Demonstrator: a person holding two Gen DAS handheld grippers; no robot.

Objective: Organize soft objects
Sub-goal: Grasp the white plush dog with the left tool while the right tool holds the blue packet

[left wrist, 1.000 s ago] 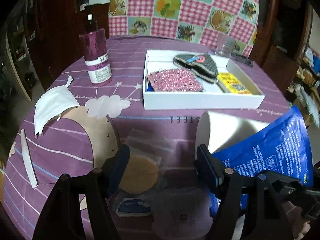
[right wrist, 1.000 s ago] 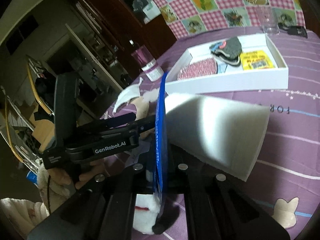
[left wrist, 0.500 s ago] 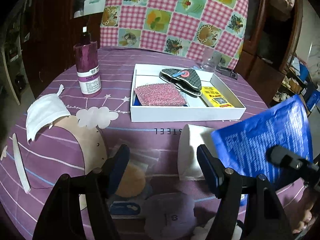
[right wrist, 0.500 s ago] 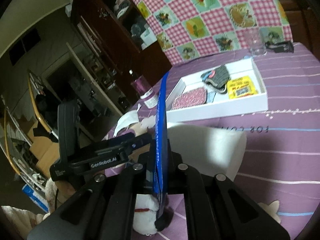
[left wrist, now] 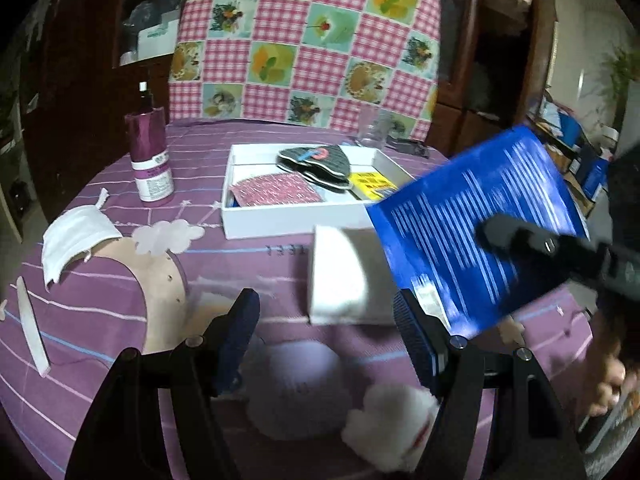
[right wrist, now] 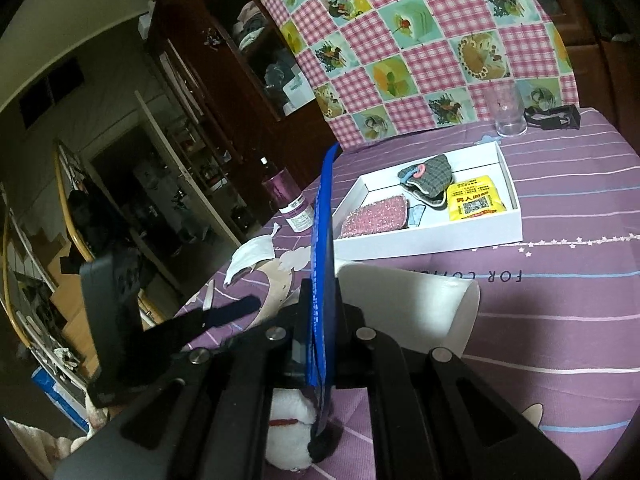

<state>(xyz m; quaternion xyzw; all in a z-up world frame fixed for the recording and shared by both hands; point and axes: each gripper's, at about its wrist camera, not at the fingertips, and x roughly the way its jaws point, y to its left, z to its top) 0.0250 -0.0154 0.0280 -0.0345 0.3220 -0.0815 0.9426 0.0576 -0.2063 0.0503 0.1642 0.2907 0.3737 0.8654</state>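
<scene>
My right gripper (right wrist: pixel 322 320) is shut on a flat blue packet (right wrist: pixel 323 248), held edge-on above the table; the packet also shows in the left wrist view (left wrist: pixel 476 236), lifted at the right. My left gripper (left wrist: pixel 326 320) is open and empty above a pale round pad (left wrist: pixel 300 384) and a white plush toy (left wrist: pixel 392 420). A white foam sponge (left wrist: pixel 344 276) lies just beyond it. The white tray (left wrist: pixel 280 220) holds a pink scrubber (left wrist: pixel 276 194), a grey checked pouch (left wrist: pixel 316 162) and a yellow packet (left wrist: pixel 370 184).
A purple bottle (left wrist: pixel 150 160) stands at the back left. A white face mask (left wrist: pixel 76 236) and a white strip (left wrist: pixel 32 328) lie at the left. A clear glass (right wrist: pixel 506 112) and a black clip (right wrist: pixel 554 114) stand behind the tray.
My right gripper has lifted the blue packet higher and further right, off the sponge. My left gripper has drawn back, so the round pad and plush toy now show between its fingers.
</scene>
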